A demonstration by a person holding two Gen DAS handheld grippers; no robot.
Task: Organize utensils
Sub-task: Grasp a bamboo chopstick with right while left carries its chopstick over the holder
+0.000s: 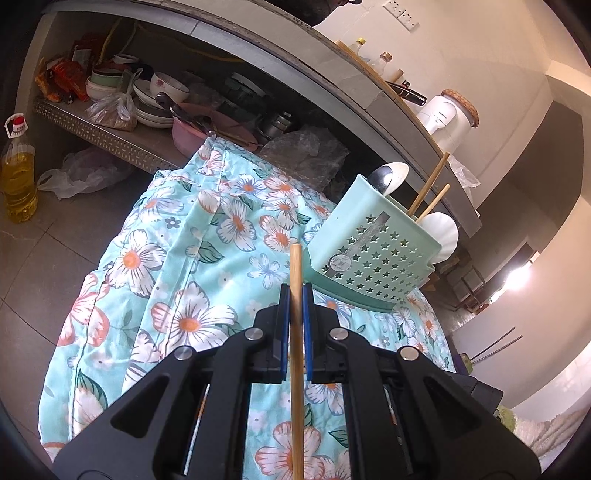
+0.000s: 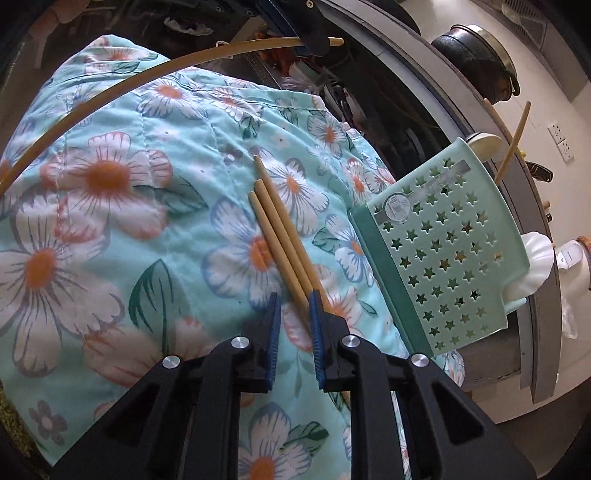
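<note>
You're facing a grey counter (image 1: pixel 258 51) with an open shelf (image 1: pixel 110 138) beneath, crowded with stacked bowls (image 1: pixel 155 99), a pink pan (image 1: pixel 192 133) and plastic bags (image 1: pixel 110 110). An oil bottle (image 1: pixel 18 177) stands on the grey tiled floor (image 1: pixel 55 251). On the cream wall (image 1: pixel 480 55) behind are sockets (image 1: pixel 400 14). Bright light (image 1: pixel 517 277) glares from the right.
</note>
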